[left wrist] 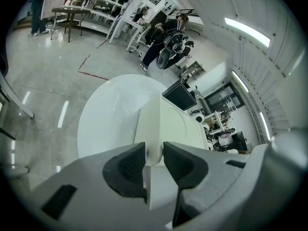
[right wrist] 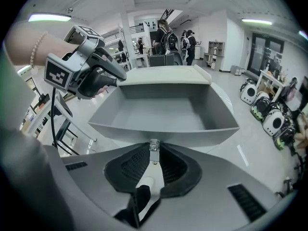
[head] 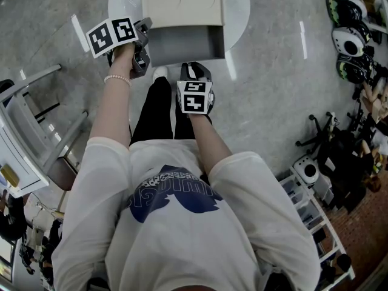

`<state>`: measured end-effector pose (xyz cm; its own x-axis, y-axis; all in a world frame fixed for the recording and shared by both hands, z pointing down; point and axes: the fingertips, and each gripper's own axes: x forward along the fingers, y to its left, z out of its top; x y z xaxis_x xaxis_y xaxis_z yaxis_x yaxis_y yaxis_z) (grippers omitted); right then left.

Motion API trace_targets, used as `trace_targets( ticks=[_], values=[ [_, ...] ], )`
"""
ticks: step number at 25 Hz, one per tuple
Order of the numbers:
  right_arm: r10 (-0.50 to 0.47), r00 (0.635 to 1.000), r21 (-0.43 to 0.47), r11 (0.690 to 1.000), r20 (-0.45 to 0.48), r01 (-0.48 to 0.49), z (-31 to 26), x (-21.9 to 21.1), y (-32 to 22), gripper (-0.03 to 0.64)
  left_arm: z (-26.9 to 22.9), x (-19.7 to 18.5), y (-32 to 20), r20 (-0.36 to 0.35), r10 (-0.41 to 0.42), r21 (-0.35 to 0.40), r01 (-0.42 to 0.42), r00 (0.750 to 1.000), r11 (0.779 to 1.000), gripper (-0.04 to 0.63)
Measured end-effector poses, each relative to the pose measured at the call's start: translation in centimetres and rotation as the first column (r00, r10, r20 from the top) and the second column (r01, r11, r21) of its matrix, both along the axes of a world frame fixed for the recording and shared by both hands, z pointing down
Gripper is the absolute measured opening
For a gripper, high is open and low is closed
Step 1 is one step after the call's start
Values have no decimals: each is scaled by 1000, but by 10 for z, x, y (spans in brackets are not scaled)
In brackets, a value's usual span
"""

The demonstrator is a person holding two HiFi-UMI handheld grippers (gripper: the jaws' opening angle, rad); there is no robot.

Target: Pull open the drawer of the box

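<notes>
Looking down the left tongs (left wrist: pixel 154 160) now: the two dark pads (left wrist: pixel 127 170) sit on either side of a thin white wall of the box (left wrist: pixel 168 124), pinching it between them. The box runs away across a round white tabletop (left wrist: pixel 108 114). Glossy grey floor (left wrist: pixel 43 76) lies beyond. Far back stands a person (left wrist: pixel 156 42) in dark clothes, and a long ceiling light (left wrist: pixel 248 31) glows overhead.

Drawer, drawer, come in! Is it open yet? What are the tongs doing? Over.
Left tongs clamped on box edge. Right tongs shut on knob. Drawer pulled out, empty. Nothing blocking.
</notes>
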<state>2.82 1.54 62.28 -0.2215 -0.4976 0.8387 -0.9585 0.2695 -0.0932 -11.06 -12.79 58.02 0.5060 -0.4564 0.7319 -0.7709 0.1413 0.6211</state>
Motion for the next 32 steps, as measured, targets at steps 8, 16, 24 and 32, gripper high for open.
trace_targets(
  ticks=[8,16,24,32],
  values=[
    [-2,1000,0,1000,9,2,2,0,2,58,1,0,1,1,0,1,0,1000,1000,104],
    [15,1000,11,1000,20,-16,7,0,0,58,1,1,0,-8,-3,5,3,1000,1000,112],
    [56,989,-50,998,133,-49,12,-1,0,146,0,3,1,-17,15,30,-14,1000,999,115],
    [-11,978,-59,998,207,24,-24,47,9,202,-17,0,4,-26,-27,93,29,999,995,129]
  ],
)
